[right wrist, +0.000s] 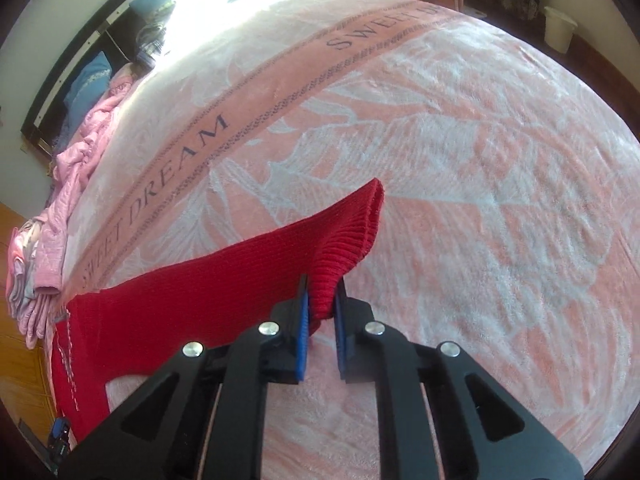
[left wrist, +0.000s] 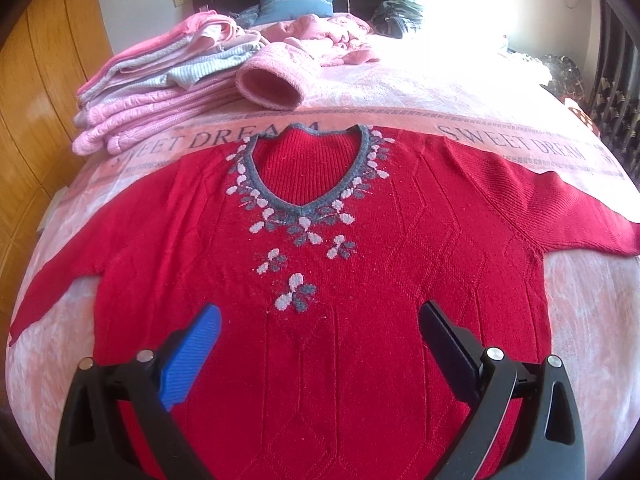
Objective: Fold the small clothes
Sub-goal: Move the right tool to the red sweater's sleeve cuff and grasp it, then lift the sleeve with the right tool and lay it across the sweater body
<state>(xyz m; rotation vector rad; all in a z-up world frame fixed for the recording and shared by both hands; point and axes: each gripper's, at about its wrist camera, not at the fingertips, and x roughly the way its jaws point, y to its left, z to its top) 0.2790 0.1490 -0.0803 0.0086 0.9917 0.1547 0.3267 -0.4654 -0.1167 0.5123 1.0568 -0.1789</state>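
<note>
Left gripper (left wrist: 320,320): its 2 fingers spread wide apart, nothing between them, the blue-padded finger (left wrist: 192,356) on one side and the dark finger (left wrist: 448,344) on the other, both poised over the lower front of the red sweater (left wrist: 360,264). Right gripper (right wrist: 322,300): its 2 blue pads (right wrist: 304,320) drawn close together and clamped on the ribbed cuff end of the sweater's sleeve (right wrist: 248,256); the cuff is lifted off the bedding, its ribbed opening flaring past the fingertips. From there the sleeve runs back to the sweater body at the left edge of the right wrist view. The sweater lies flat and face-up on the bed, grey-trimmed V-neck (left wrist: 308,176) away from the left camera, with white and grey knitted flowers around the neckline and down the chest, and both sleeves stretched out to the sides. Under it, a pink blanket (right wrist: 460,160) with a pale leaf pattern and a band printed "SWEET DREAM". Beyond the neckline, a pink knit hat (left wrist: 276,80) on its side, opening toward the camera. Just beside it, a stack of folded pink and pale clothes (left wrist: 160,80). Farther back, a loose heap of pink garments (left wrist: 332,40), then blue pillows (left wrist: 296,0) against a dark headboard.
</note>
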